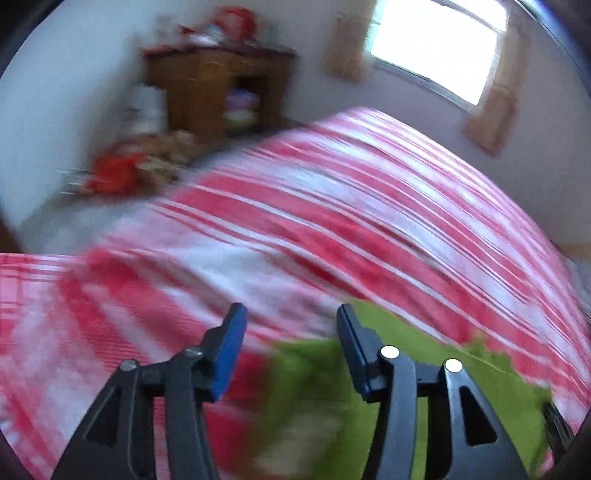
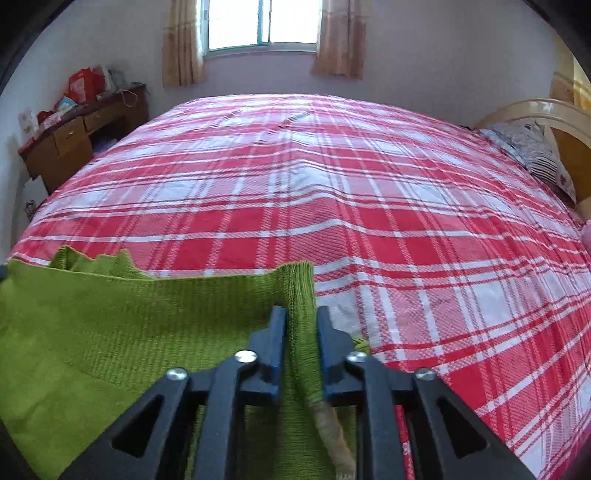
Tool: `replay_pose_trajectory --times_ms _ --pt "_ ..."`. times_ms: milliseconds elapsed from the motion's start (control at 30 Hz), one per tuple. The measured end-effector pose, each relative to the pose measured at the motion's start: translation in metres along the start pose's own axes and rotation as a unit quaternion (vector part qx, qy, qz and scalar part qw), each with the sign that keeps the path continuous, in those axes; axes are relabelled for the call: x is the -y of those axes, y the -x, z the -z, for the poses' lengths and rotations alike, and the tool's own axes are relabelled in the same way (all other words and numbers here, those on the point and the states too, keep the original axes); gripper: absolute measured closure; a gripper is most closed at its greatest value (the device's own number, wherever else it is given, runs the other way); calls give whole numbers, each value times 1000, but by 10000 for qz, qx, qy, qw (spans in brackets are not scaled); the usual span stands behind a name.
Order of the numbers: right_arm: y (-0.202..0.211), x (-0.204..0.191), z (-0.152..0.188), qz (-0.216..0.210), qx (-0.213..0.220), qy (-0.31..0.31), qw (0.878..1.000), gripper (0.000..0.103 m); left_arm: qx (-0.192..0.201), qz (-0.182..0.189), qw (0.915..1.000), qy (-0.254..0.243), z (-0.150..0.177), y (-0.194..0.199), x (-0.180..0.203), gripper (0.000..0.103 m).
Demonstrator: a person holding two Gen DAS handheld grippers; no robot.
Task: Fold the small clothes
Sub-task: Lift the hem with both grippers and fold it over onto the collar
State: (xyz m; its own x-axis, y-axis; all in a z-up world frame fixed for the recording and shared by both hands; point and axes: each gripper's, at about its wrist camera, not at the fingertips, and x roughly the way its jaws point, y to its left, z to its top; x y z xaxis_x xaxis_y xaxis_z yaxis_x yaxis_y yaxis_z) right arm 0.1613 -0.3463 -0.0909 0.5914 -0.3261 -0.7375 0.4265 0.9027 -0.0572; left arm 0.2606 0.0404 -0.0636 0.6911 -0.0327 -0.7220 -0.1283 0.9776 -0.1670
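Note:
A green knitted garment [image 2: 110, 332] lies on the near part of the red and white plaid bed [image 2: 332, 184], spread to the left. Its ribbed edge [image 2: 300, 295] stands up as a rounded fold between the blue pads of my right gripper [image 2: 301, 325]. The jaws are a narrow way apart and the fold sits loosely in the gap, not pinched flat. In the blurred left wrist view my left gripper [image 1: 291, 321] stands open over the bed [image 1: 332, 221] with nothing between its tips. The green garment [image 1: 461, 376] lies under and to the right of its right finger.
A wooden desk [image 2: 74, 136] with red bags and clutter stands against the left wall. A curtained window [image 2: 262, 26] is at the far wall. Pillows [image 2: 535, 151] and a curved headboard [image 2: 554, 118] are at the right. The plaid sheet stretches far ahead.

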Motion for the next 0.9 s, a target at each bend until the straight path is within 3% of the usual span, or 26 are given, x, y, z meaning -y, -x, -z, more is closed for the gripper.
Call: replay_pose_trajectory --times_ms 100,200,267,367,433,633,700,767,833,900 --pt "3 10 1 -44 62 -252 9997 75 236 -348 9991 44 -3 28 -29 48" --pt "7 17 0 -179 182 -426 9988 75 214 -325 9986 -352 10 54 -30 48" --pt "19 22 0 -295 430 -537 9972 75 198 -102 9978 -632 23 70 -26 48" --pt "83 40 13 -141 1495 -975 9838 75 80 451 9918 -1191 55 94 -11 38" --pt "115 45 27 -242 1681 -1005 9803 75 129 635 9849 -1603 85 110 -3 37" --pt "167 20 101 -991 971 -174 9902 75 -16 1060 9747 -1969 144 122 14 37" --pt "174 7 127 -1220 810 95 9892 75 -35 924 9716 -2180 158 123 19 37" --pt "168 -4 145 -1297 527 304 9897 75 61 720 9703 -2309 168 124 20 37" --pt "153 -8 161 -1207 213 375 9917 75 98 757 9696 -2325 172 126 17 37" --pt "152 -8 174 -1151 311 429 9919 75 73 786 9695 -2321 173 125 11 34"
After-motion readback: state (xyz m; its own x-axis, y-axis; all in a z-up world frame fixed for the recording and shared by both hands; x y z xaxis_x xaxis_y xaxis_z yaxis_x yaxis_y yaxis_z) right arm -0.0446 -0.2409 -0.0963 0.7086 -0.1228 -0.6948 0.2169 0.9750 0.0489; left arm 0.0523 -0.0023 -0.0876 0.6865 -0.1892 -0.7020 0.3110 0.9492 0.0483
